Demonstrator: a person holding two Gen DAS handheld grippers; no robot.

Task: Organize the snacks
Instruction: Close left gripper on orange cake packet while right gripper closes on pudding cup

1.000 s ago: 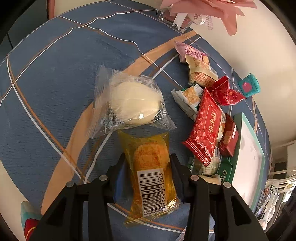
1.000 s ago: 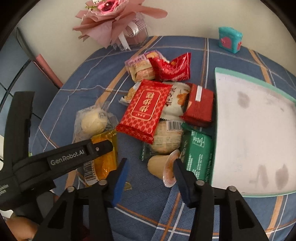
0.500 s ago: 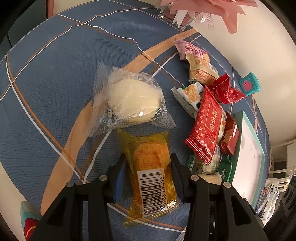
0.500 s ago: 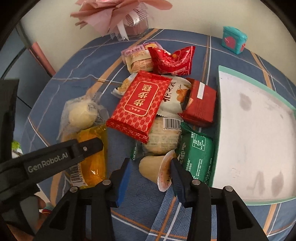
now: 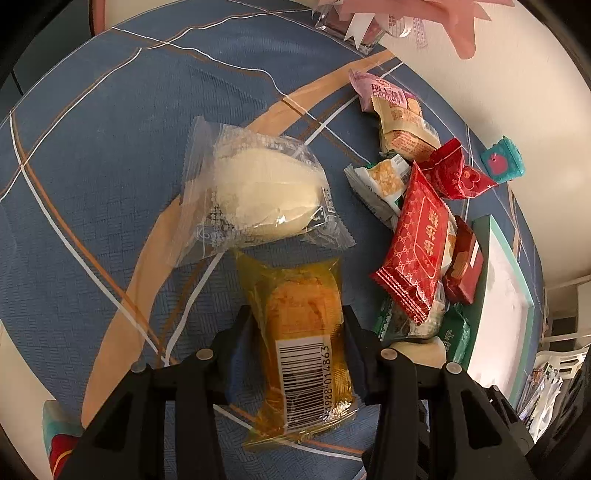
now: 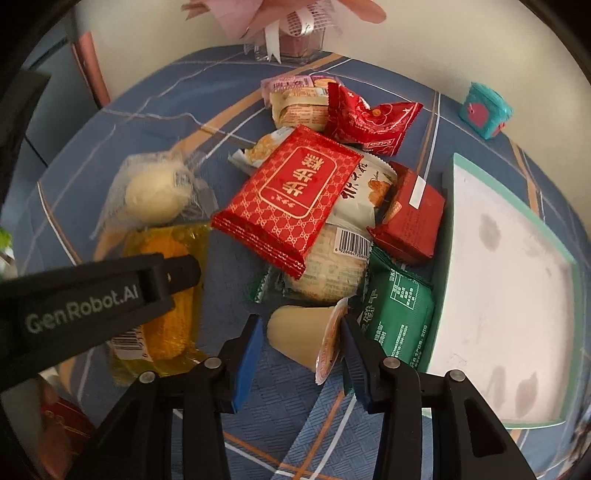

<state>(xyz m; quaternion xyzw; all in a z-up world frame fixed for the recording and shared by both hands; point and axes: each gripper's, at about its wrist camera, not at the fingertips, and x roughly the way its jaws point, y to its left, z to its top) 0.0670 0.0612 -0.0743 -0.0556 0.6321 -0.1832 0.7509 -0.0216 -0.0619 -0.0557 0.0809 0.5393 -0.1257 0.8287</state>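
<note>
My left gripper [image 5: 297, 332] is shut on a yellow-orange wrapped cake [image 5: 303, 332], its fingers pressing both sides; the cake also shows in the right wrist view [image 6: 162, 295]. A clear-wrapped white bun [image 5: 258, 195] lies just beyond it. My right gripper [image 6: 301, 343] is open, its fingers on either side of a small jelly cup [image 6: 306, 332] lying on its side. Beyond it sits a pile of snacks: a large red packet [image 6: 291, 192], a green packet [image 6: 399, 314], a red box [image 6: 410, 214]. A white tray with a teal rim [image 6: 443, 229] lies right of the pile.
A pink bouquet in a clear holder [image 6: 295, 33] stands at the table's far edge. A small teal box [image 6: 484, 107] sits far right near the wall. The left gripper's body [image 6: 92, 299] crosses the left of the right wrist view.
My right gripper has moved forward and lower, so the jelly cup now sits between its open fingers. My left gripper still holds the yellow cake in the same spot.
</note>
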